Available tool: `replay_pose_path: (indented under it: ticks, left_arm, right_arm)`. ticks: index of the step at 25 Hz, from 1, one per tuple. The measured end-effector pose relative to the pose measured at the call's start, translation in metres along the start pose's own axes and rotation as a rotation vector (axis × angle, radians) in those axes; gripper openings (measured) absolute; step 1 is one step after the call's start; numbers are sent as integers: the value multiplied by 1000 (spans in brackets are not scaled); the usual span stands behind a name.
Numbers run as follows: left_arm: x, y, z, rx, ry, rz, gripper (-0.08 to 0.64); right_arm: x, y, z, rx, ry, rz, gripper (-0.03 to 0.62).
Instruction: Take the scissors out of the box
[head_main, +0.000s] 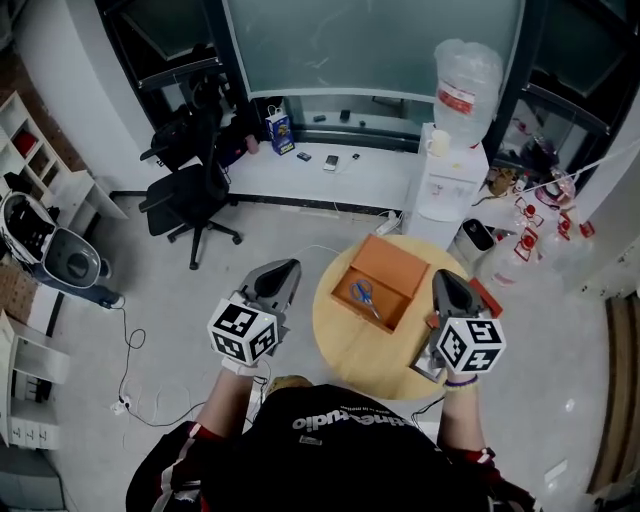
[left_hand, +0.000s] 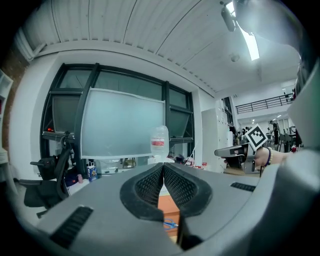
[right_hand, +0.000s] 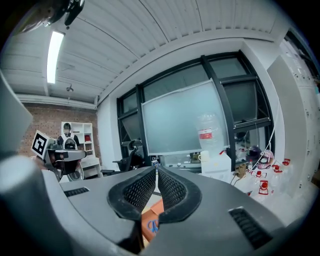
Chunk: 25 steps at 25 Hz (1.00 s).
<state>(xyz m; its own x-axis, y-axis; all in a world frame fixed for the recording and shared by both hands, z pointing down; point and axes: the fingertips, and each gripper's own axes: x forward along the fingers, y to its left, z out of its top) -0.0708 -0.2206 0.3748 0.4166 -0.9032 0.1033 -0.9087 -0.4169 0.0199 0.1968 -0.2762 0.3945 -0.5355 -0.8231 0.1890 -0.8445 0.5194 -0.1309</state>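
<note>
An open orange box (head_main: 398, 268) sits on a small round wooden table (head_main: 350, 345). Blue-handled scissors (head_main: 363, 295) lie inside it. My left gripper (head_main: 289, 270) hangs over the floor just left of the table, jaws shut and empty. My right gripper (head_main: 444, 278) is over the table's right side beside the box, also shut and empty. In the left gripper view the jaws (left_hand: 163, 166) meet at the tips, with the box (left_hand: 168, 206) and scissors (left_hand: 170, 224) showing below. The right gripper view shows closed jaws (right_hand: 155, 169) above the box (right_hand: 151, 212) and scissors (right_hand: 153, 226).
A black office chair (head_main: 195, 195) stands on the floor at the left. A water dispenser (head_main: 448, 180) is behind the table, with bottles and clutter (head_main: 535, 225) to its right. A white counter (head_main: 320, 172) runs under the window. Cables (head_main: 130, 370) lie on the floor.
</note>
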Motion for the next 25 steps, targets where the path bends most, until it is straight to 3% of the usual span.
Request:
replay_pose_path:
  ticks: [13, 25]
  left_arm:
    - [10, -6, -9, -19, 0, 1, 18]
    - [11, -15, -9, -24, -11, -22, 18]
  right_arm:
    - [16, -5, -16, -4, 9, 8, 37]
    - [10, 32, -13, -20, -38, 88, 48]
